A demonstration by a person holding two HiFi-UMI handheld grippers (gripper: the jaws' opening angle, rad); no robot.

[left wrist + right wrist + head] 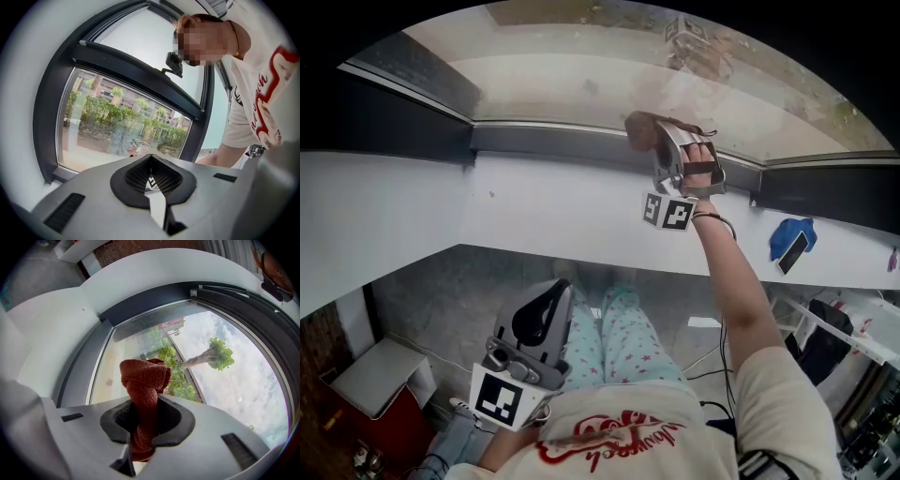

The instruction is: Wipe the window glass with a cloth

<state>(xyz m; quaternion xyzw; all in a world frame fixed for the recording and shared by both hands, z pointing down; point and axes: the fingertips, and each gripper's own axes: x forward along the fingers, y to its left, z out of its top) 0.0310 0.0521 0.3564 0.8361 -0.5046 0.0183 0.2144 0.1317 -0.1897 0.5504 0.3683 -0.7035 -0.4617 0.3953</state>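
Cloth [145, 380], rust-red and bunched into a knot-like wad, is clamped between the jaws of the right gripper [147, 420]. The jaws are closed on its twisted lower part, and the wad sticks out past their tips. Straight ahead of those tips is the window glass [211, 380], with a tree and cloudy sky behind it. Whether the cloth actually presses on the pane cannot be told.

From the head view, the right gripper [654, 139] is held out at arm's length by the person's hand [698, 164]. The cloth [643, 131] at its front meets the bottom edge of the glass [581, 80], just above the dark window frame [553, 141]. Below this gripper runs a white sill [534, 206], and off to its right a blue object [792, 239] lies on that sill.

The left gripper [539, 323] hangs low, close to the person's body and well apart from the window. In its own view, the left gripper [152, 176] has its jaws drawn together with nothing between them. A lower pane [117, 126] showing hedges lies far ahead of it.
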